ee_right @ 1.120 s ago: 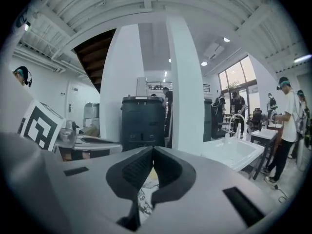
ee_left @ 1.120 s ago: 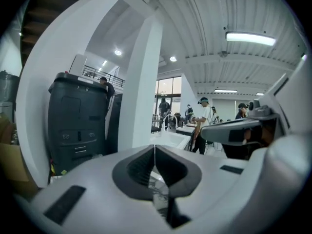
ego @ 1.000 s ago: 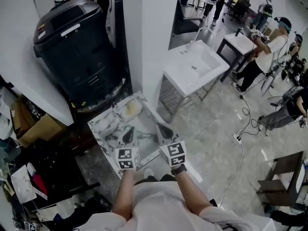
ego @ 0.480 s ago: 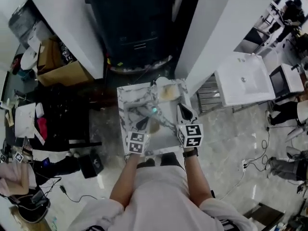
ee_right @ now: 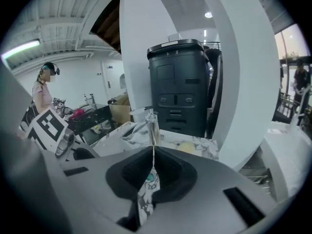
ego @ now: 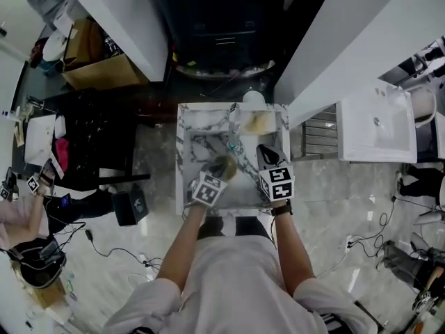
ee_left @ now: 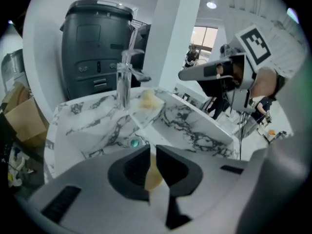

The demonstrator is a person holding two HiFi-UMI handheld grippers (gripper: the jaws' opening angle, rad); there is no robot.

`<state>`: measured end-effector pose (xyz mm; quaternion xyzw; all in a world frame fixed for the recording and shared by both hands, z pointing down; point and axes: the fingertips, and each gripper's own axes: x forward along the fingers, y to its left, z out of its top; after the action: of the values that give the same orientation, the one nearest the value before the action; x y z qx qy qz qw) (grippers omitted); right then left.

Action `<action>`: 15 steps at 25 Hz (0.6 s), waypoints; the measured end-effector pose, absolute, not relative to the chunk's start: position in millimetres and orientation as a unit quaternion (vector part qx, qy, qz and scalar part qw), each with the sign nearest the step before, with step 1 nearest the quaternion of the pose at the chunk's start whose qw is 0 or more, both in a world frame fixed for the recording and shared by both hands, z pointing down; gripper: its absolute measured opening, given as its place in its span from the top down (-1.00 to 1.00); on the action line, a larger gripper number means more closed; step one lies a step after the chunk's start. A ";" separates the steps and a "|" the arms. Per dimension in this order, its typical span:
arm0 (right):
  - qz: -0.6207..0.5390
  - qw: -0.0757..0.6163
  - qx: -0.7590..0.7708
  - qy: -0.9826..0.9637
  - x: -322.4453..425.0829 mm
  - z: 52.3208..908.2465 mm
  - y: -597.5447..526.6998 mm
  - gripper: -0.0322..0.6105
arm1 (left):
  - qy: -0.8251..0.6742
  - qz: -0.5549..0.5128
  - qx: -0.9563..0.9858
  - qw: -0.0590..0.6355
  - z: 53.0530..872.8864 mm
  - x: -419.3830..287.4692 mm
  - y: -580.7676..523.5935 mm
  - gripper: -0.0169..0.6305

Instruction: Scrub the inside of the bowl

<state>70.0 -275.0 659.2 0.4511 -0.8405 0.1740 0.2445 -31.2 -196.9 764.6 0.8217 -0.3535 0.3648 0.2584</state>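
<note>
Square, glossy sink [ego: 186,127] of white marble with dark veins. One rounded tan bowl [ego: 225,165] in the sink's basin, near the green drain [ego: 233,147]. One lumpy yellow sponge [ego: 259,122] on the sink's back rim, beside one slim upright tap [ee_left: 124,84]. Over the sink's front, left gripper [ee_left: 152,151] and right gripper [ee_right: 153,152], both closed, empty.

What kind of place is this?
Probably a lab or studio mock-up, not a home: a free-standing marble sink and a white sink on an open floor, loose cables, a cardboard box.
</note>
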 end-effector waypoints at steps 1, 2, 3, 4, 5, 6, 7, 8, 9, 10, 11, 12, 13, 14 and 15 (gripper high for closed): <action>0.176 0.246 0.439 -0.846 68.1 664.4 -278.2 0.87 | -0.343 0.374 0.822 0.259 775.2 -26.3 -197.0 0.90; 0.175 0.252 0.431 -0.849 67.8 669.6 -281.6 0.87 | -0.330 0.384 0.821 0.262 784.4 -20.2 -196.1 0.90; 0.173 0.259 0.426 -0.849 68.9 674.6 -285.7 0.87 | -0.316 0.395 0.820 0.268 793.1 -13.8 -194.0 0.87; 0.170 0.265 0.426 -0.848 71.0 678.8 -290.8 0.87 | -0.301 0.405 0.818 0.276 802.4 -7.8 -191.6 0.71; 0.168 0.266 0.429 -0.847 73.8 682.0 -297.1 0.87 | -0.288 0.413 0.816 0.283 813.6 -1.9 -189.3 0.51; 0.166 0.265 0.434 -0.845 77.3 684.4 -304.1 0.87 | -0.275 0.421 0.815 0.288 826.2 4.2 -186.2 0.48; 0.163 0.264 0.440 -0.843 81.4 686.4 -311.4 0.87 | -0.262 0.431 0.814 0.289 837.8 9.6 -182.6 0.48; 0.159 0.265 0.446 -0.840 85.5 689.0 -318.7 0.86 | -0.249 0.445 0.810 0.289 847.5 13.6 -178.8 0.48; 0.157 0.267 0.450 -0.838 89.1 692.8 -326.2 0.82 | -0.239 0.458 0.806 0.288 856.5 16.1 -175.7 0.48; 0.157 0.271 0.451 -0.836 91.7 698.0 -334.0 0.60 | -0.231 0.470 0.802 0.289 865.5 17.7 -173.5 0.47; 0.158 0.277 0.449 -0.834 93.1 704.3 -341.5 0.31 | -0.225 0.478 0.797 0.292 874.6 18.7 -171.6 0.46; 0.158 0.284 0.447 -0.833 93.5 710.9 -348.4 0.21 | -0.220 0.485 0.792 0.298 883.4 19.5 -169.4 0.45; 0.156 0.292 0.443 -0.833 93.1 717.6 -354.3 0.21 | -0.217 0.491 0.788 0.303 891.6 20.0 -166.8 0.45; 0.154 0.302 0.439 -0.832 91.7 724.4 -359.2 0.21 | -0.214 0.497 0.783 0.306 899.1 20.1 -164.4 0.45; 0.154 0.312 0.434 -0.831 89.4 731.5 -363.1 0.21 | -0.212 0.505 0.779 0.303 905.8 19.7 -162.7 0.45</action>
<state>89.4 -363.1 731.5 0.4338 -0.8311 0.1537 0.3121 19.7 -162.7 905.8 0.7795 -0.2125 0.5052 0.3034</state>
